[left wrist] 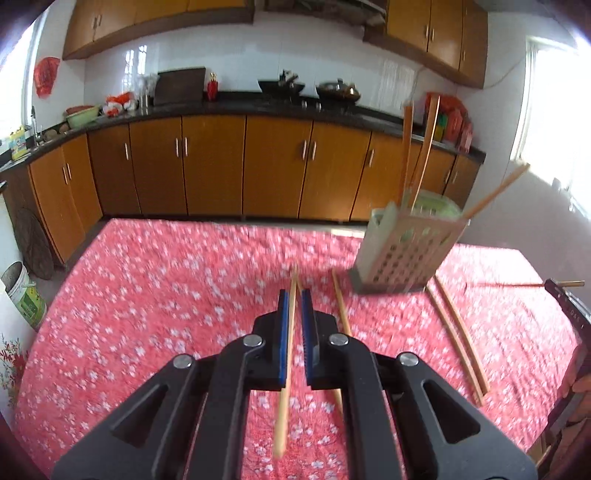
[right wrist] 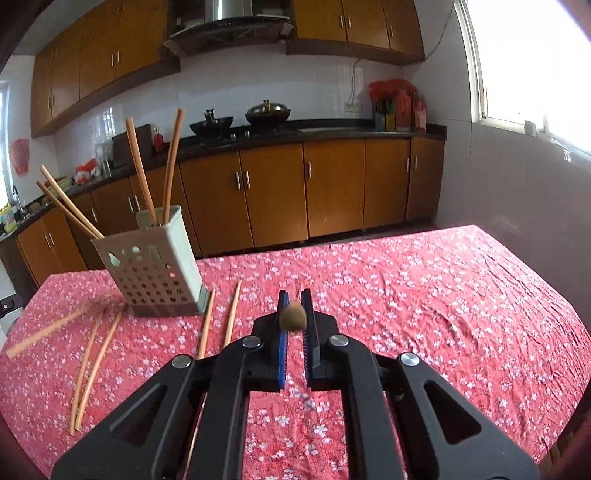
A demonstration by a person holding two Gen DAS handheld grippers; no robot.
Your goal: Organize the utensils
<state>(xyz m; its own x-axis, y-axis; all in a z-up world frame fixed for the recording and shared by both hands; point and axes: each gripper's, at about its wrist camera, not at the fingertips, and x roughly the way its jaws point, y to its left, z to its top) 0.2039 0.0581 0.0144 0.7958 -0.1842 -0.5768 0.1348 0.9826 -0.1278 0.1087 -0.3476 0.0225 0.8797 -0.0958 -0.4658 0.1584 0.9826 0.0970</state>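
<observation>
You're mid-pickup, carry step: your left gripper [left wrist: 295, 295] is clamped on one chopstick [left wrist: 286, 387], which runs along the jaws and sticks out toward the camera, and your right gripper [right wrist: 294, 297] is clamped on another chopstick [right wrist: 293, 319], seen end-on between the blue pads. Both sticks look clear of the cloth. Target is the perforated utensil holder [right wrist: 155, 273], standing on the far left of the table in the right view, with four chopsticks already leaning in it. Next move, my read: bring each stick over the holder's open top, tip it toward upright, then let go; the leaning sticks crowd the opening, so aim for a gap. Loose chopsticks remain on the cloth: a pair just right of the holder [right wrist: 218, 321], and more near its left side [right wrist: 94, 358]. Surface is a table under a red floral tablecloth [right wrist: 424, 314], wrinkled, sunlit on the right. Room is a kitchen: orange-brown cabinets [right wrist: 277, 192], dark countertop [right wrist: 332, 131] with woks, a range hood [right wrist: 229, 22], bright window [right wrist: 528, 55] at right.
</observation>
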